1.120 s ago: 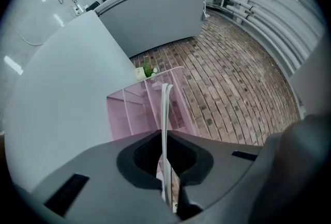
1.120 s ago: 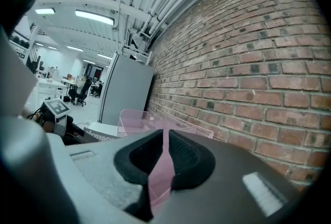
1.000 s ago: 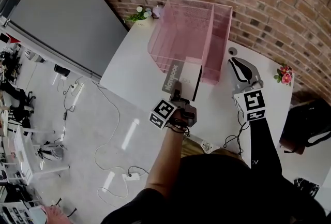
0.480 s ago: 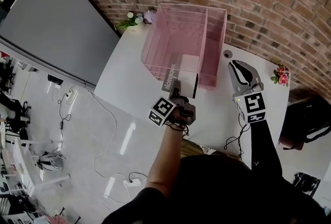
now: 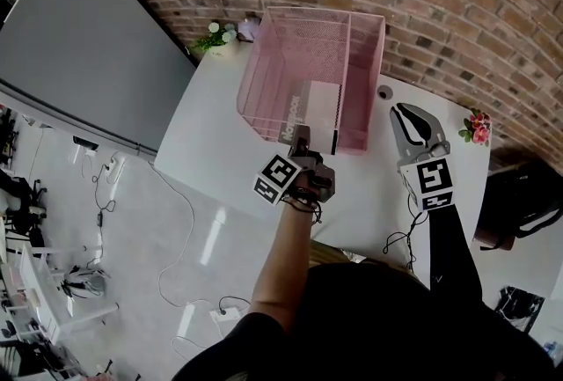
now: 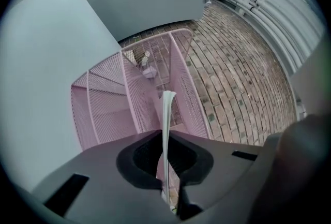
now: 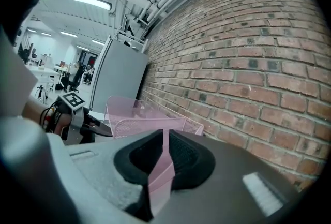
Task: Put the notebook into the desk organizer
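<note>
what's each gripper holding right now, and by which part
The left gripper is shut on the notebook, pinching its near edge; the rest points into the pink desk organizer. The right gripper holds nothing.

The left gripper [image 5: 301, 133] was dark grey, the right gripper [image 5: 407, 113] paler grey, each carrying a cube [image 5: 280, 178] of black-and-white square markers. The person wore a black top [image 5: 369, 326] with a long right sleeve [image 5: 449, 247].

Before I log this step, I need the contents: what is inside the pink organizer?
Only the notebook, gripped by the left claw, shows in the organizer, in its wide compartment. The narrow compartment shows bare mesh. Whatever lies behind and under the notebook is covered.
</note>
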